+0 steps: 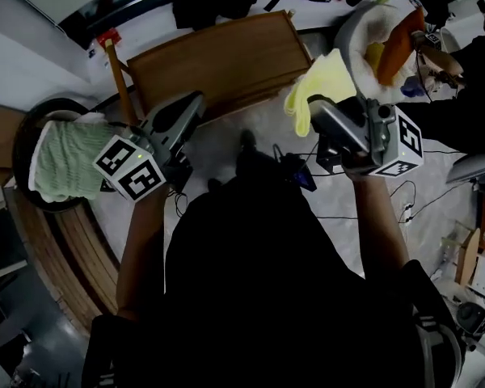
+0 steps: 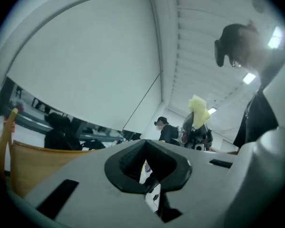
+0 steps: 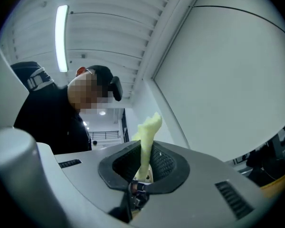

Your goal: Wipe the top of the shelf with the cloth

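Cloth (image 1: pixel 327 81): in head view its lower end is lost behind the right gripper (image 1: pixel 317 103). In right gripper view its pinched end sinks out of sight low between the fingers (image 3: pixel 166 163).

Shelf (image 1: pixel 218 59): near edge partly covered by the left gripper (image 1: pixel 196 99) tips.

Low in the gap between the left fingers (image 2: pixel 126 163) is a white-and-dark sliver (image 2: pixel 149 189), too small to name.

Clutter (image 1: pixel 404 47) beyond the right fingers is jumbled and hard to sort.

Grey left gripper (image 1: pixel 196 102) and right gripper (image 1: pixel 314 106) bear black-and-white marker cubes (image 1: pixel 130 168).

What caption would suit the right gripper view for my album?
Right gripper, jaws shut on a yellow cloth, aimed up at the ceiling.
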Action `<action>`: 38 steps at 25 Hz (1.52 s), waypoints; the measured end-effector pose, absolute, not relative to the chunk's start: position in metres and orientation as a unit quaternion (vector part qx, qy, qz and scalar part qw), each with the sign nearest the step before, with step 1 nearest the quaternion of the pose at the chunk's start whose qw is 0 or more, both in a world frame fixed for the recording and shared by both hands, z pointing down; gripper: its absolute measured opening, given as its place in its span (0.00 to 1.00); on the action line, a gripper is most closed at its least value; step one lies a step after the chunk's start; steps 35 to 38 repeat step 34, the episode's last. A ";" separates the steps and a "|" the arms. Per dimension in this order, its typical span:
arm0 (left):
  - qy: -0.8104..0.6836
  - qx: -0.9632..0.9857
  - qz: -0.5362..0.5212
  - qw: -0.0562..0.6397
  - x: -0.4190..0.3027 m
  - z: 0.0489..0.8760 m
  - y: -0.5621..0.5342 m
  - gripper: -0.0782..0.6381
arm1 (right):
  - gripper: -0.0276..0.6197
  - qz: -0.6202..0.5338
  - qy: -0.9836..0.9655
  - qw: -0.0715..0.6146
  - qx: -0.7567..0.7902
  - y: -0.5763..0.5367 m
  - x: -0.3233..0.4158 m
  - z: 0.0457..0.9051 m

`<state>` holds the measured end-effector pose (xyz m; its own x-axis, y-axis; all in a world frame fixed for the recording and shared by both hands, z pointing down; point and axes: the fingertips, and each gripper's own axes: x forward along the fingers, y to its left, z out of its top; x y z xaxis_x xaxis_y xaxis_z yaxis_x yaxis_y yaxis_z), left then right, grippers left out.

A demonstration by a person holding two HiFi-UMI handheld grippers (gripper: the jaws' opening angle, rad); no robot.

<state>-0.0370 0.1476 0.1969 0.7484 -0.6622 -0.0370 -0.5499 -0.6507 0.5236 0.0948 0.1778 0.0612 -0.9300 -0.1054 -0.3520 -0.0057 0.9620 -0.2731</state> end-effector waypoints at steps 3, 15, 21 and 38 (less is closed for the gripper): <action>-0.306 0.921 -0.130 0.205 -0.031 0.166 0.164 0.12 | 0.11 -0.117 0.978 0.173 -0.016 0.191 0.077 0.061; -0.279 0.934 -0.145 0.168 -0.034 0.123 0.205 0.12 | 0.11 -0.110 0.986 0.124 0.005 0.213 0.043 0.103; -0.270 0.933 -0.152 0.180 -0.048 0.135 0.203 0.12 | 0.11 -0.114 0.987 0.116 -0.019 0.211 0.043 0.107; -0.190 0.954 -0.167 0.162 0.004 0.127 0.233 0.12 | 0.11 -0.117 0.984 0.136 -0.022 0.248 0.092 0.094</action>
